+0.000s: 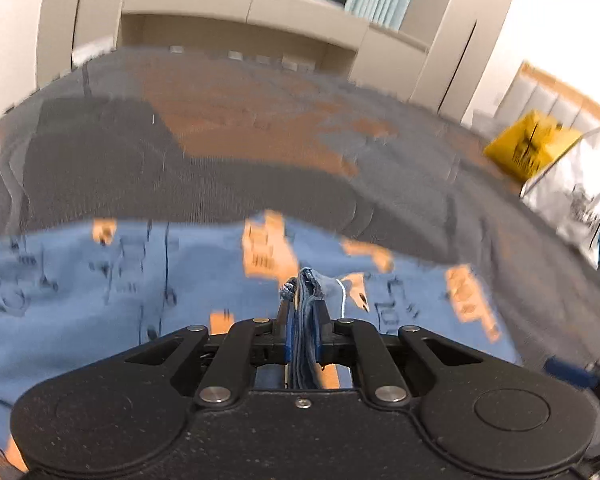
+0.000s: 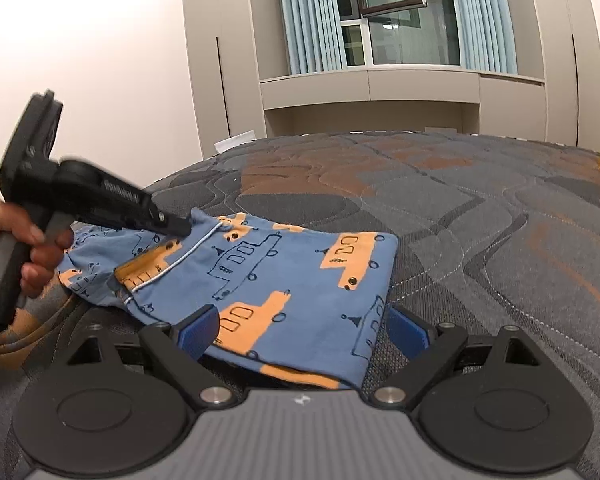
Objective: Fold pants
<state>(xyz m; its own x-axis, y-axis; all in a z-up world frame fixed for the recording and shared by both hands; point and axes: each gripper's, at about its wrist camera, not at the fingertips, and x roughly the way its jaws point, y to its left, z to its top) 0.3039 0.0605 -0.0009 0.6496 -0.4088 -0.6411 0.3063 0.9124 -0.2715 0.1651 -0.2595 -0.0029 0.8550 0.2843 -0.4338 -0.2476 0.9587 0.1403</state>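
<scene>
The left gripper [image 2: 182,226] is clamped on a bunched edge of the pants [image 2: 284,280], which lie partly folded on the bed [image 2: 480,220], near its front edge. The right gripper [image 2: 304,330] gapes wide, straddling the near hem, gripping nothing. That thin pinch could slip, letting the fold collapse.

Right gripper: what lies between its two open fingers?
The near edge of the blue pants lies between the right gripper's fingers, untouched, on the bed cover; the right wrist view shows it.
</scene>
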